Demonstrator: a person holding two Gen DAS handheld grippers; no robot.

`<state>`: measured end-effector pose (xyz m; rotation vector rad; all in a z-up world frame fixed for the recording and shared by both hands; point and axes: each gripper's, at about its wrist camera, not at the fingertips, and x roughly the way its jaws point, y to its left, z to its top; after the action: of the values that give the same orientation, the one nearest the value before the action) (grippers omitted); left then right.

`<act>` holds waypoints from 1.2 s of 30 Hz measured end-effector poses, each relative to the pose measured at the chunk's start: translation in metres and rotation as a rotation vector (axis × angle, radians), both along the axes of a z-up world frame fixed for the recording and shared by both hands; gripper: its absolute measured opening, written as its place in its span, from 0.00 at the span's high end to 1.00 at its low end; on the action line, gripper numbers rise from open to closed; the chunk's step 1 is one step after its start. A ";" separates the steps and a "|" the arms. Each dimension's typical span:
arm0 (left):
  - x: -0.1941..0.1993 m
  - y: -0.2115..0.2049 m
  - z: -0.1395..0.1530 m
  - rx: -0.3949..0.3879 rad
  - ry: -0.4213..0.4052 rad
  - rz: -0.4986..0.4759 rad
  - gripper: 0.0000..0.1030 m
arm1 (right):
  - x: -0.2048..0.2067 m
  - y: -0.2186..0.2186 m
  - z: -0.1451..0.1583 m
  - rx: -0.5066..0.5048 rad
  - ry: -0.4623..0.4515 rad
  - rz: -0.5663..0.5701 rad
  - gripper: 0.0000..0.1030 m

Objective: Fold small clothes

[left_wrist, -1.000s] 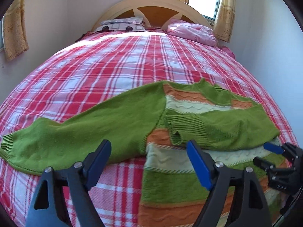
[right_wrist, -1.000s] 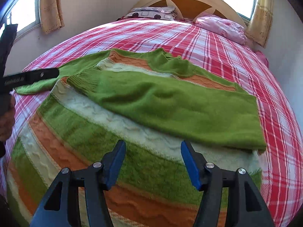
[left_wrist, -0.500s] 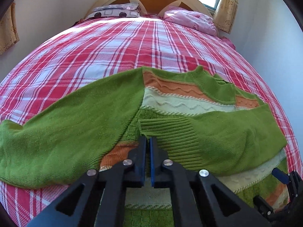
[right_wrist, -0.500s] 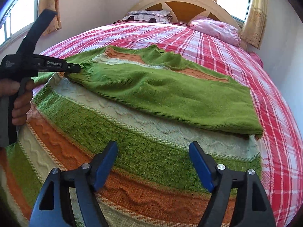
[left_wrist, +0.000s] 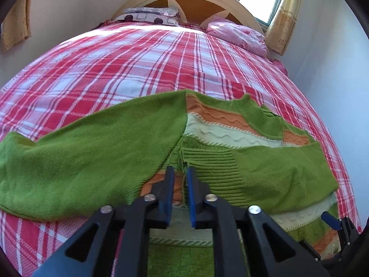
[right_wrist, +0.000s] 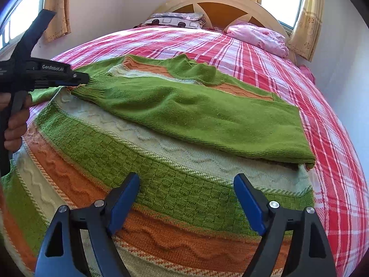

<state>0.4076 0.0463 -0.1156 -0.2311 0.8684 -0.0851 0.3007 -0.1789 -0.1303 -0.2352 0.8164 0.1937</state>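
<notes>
A green, orange and cream striped knitted sweater [right_wrist: 161, 184] lies flat on the bed. Its right sleeve [right_wrist: 207, 117] is folded across the chest; the ribbed cuff [left_wrist: 207, 161] ends near the middle. The left sleeve [left_wrist: 80, 157] lies stretched out to the left. My left gripper [left_wrist: 180, 175] is nearly shut with its tips at the edge of the cuff; a thin bit of knit shows between the jaws. It also shows in the right wrist view [right_wrist: 76, 78], tips touching the cuff. My right gripper [right_wrist: 186, 196] is open and empty above the sweater's lower body.
The bed carries a red and white plaid sheet [left_wrist: 138, 64]. A patterned pillow [left_wrist: 150, 16] and a pink pillow [left_wrist: 237, 34] lie by the wooden headboard [left_wrist: 191, 2]. A wall [left_wrist: 334, 69] runs close along the right side.
My left gripper shut while moving forward to the folded sleeve's cuff, and its jaws now stand slightly apart. My right gripper stayed open and crept forward over the sweater.
</notes>
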 end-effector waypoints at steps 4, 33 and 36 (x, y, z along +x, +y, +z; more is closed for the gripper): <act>0.005 -0.011 -0.002 0.023 -0.022 -0.004 0.51 | -0.002 0.002 0.001 -0.019 -0.013 -0.002 0.18; -0.003 0.002 -0.011 0.054 -0.028 -0.016 0.90 | 0.088 -0.095 0.002 0.148 0.122 -0.233 0.17; -0.005 0.008 -0.012 0.033 -0.031 -0.002 0.88 | 0.071 -0.082 0.005 0.073 0.123 -0.193 0.17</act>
<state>0.4021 0.0540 -0.1274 -0.1977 0.8385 -0.0764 0.3722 -0.2608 -0.1255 -0.0751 0.9466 0.0563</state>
